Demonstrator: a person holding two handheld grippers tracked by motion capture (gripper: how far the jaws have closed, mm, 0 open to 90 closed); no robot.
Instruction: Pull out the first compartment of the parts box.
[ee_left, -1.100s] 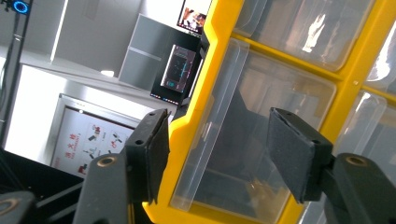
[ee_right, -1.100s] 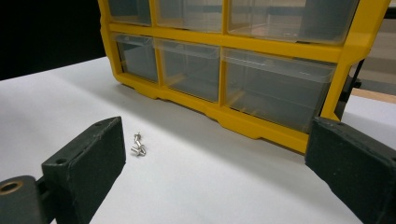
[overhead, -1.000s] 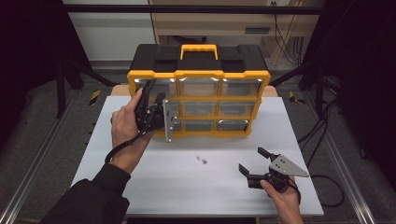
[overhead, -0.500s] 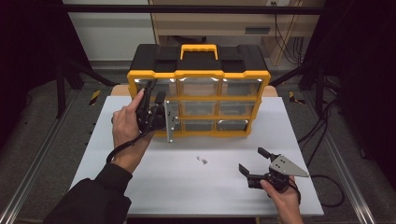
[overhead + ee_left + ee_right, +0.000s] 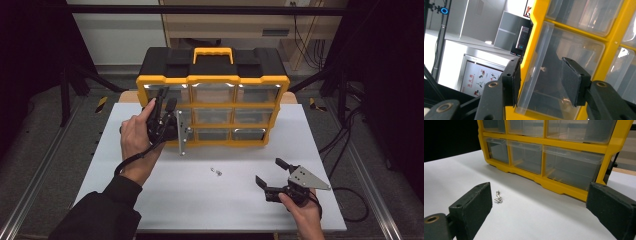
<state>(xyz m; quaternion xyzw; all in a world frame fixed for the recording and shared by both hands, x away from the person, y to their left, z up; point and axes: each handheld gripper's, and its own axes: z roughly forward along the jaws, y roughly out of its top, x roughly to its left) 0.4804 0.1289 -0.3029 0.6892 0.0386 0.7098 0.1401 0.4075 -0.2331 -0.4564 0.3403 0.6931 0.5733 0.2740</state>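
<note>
Small screws lie on the table before the drawer cabinet.

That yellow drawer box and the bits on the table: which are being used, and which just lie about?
In use, it seems:
yellow drawer cabinet
clear drawer
left gripper
small metal screws
right gripper

Lying about:
cables beside the table

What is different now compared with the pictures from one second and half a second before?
Nothing has visibly changed. The left gripper stays at the left column of the yellow drawer organizer, jaws open around the front of a clear drawer. The right gripper stays open above the white table, and the small metal screws lie in the same place.
</note>
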